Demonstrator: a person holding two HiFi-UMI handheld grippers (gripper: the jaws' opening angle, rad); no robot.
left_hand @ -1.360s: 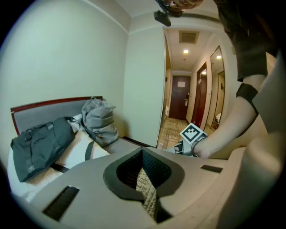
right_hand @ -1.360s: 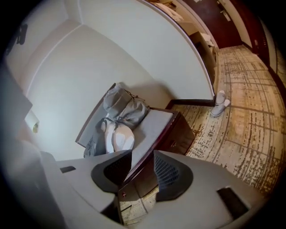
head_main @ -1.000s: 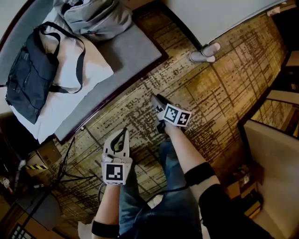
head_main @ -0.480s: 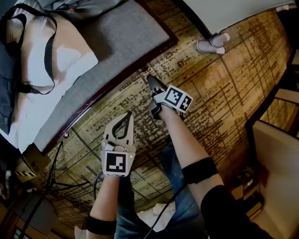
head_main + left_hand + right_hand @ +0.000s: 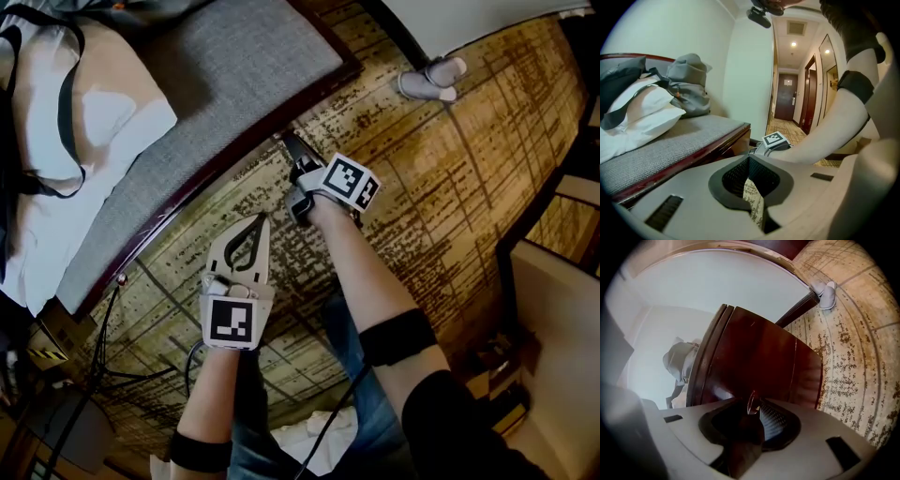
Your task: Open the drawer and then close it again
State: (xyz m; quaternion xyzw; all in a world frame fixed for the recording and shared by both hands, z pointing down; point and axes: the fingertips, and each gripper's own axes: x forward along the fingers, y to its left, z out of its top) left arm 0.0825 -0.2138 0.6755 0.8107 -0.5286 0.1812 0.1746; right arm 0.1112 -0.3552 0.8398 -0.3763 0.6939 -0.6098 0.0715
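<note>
The drawer front (image 5: 754, 362) is a dark red wood panel in the side of the bed frame (image 5: 234, 150). Its small metal handle (image 5: 752, 402) shows between the fingertips of my right gripper (image 5: 753, 405). Those jaws have just been closing, and a dark gap still shows beside the handle. In the head view the right gripper (image 5: 291, 150) points at the frame's edge. My left gripper (image 5: 247, 242) hovers over the carpet a little nearer to me, shut and empty. Its own view (image 5: 751, 161) shows only carpet through the slit, with the right gripper's marker cube (image 5: 774, 139) beyond.
A grey mattress (image 5: 206, 66) carries a white pillow (image 5: 66, 141) and a dark bag strap. Grey slippers (image 5: 431, 80) lie by the white wall. Cables (image 5: 103, 328) run over the patterned carpet at the left. A pale cabinet (image 5: 558, 319) stands at the right.
Both grippers have sunk and moved toward the bed frame. The right gripper has rolled and reached the wood edge, with its jaws narrower than before. The left stays shut.
</note>
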